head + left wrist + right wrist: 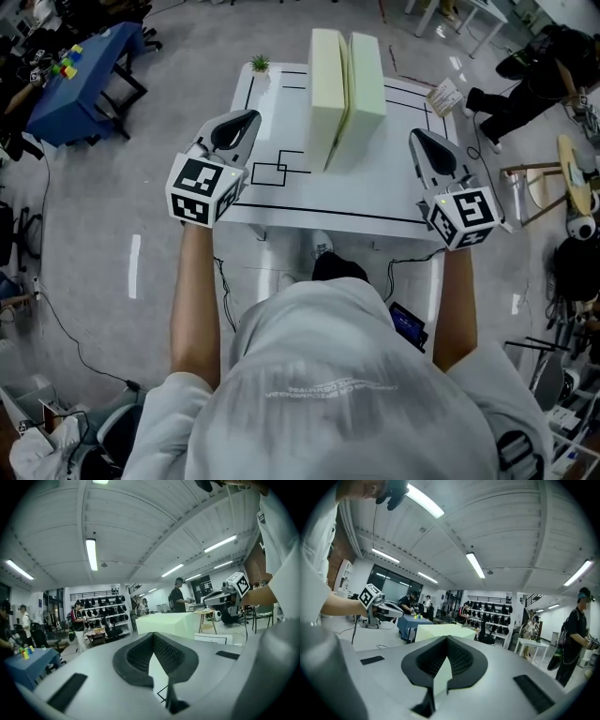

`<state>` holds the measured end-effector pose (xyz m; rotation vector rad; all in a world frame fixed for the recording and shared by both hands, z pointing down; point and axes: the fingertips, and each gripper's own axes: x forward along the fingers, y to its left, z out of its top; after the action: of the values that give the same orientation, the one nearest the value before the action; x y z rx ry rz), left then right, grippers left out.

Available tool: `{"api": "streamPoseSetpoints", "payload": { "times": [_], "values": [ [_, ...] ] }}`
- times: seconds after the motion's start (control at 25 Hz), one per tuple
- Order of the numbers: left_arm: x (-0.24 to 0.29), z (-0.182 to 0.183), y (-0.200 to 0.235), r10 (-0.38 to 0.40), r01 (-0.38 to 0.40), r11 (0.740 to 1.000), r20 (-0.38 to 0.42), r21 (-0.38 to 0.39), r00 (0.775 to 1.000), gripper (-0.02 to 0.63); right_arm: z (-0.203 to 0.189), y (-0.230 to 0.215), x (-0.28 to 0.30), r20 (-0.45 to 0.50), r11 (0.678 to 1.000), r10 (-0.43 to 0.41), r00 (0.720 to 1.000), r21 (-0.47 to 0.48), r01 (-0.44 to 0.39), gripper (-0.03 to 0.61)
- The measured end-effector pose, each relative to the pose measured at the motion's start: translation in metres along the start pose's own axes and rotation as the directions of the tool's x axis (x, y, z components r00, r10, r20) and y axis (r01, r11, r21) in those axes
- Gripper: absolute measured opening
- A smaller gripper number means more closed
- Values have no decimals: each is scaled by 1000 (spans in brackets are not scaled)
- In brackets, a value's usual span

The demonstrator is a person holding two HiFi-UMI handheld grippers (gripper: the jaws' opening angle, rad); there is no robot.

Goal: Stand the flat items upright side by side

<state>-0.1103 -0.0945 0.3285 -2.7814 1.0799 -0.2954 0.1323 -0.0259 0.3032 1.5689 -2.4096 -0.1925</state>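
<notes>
- Two pale foam slabs (347,89) are standing upright, touching, on the white bench (394,192).
- Flanking them, left tongs (246,120) and right tongs (419,139) are hovering, both clenched, empty.

two pale green foam slabs (346,94) stand upright, side by side and touching, on the white table (394,192).

Slab (431,630) half behind hand-held gripper (446,637)

White table (394,202): 2 upright foam slabs (328,94) touching, small plant (260,64) at corner.
</notes>
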Motion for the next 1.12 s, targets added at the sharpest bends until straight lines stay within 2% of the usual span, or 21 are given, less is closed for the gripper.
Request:
{"api": "streamPoseSetpoints", "payload": {
  "times": [0.24,0.4,0.6,0.8,1.12],
  "values": [
    [-26,43,-3,18,-22,998,76,61,997,20,39,21,-10,52,996,22,998,-87,-18,28],
    [-35,58,-4,25,-34,996,108,84,994,20,48,19,-15,64,995,9,998,-100,-3,28],
    [-39,63,-10,9,-21,993,111,113,994,20,46,25,-16,55,994,14,998,-108,-8,28],
    [-39,63,-9,6,-16,997,127,76,992,20,44,29,-13,42,995,14,999,-102,-10,28],
    [-37,57,-11,-11,3,998,113,70,994,20,36,35,-5,22,995,1,1000,-97,1,28]
  ]
}}
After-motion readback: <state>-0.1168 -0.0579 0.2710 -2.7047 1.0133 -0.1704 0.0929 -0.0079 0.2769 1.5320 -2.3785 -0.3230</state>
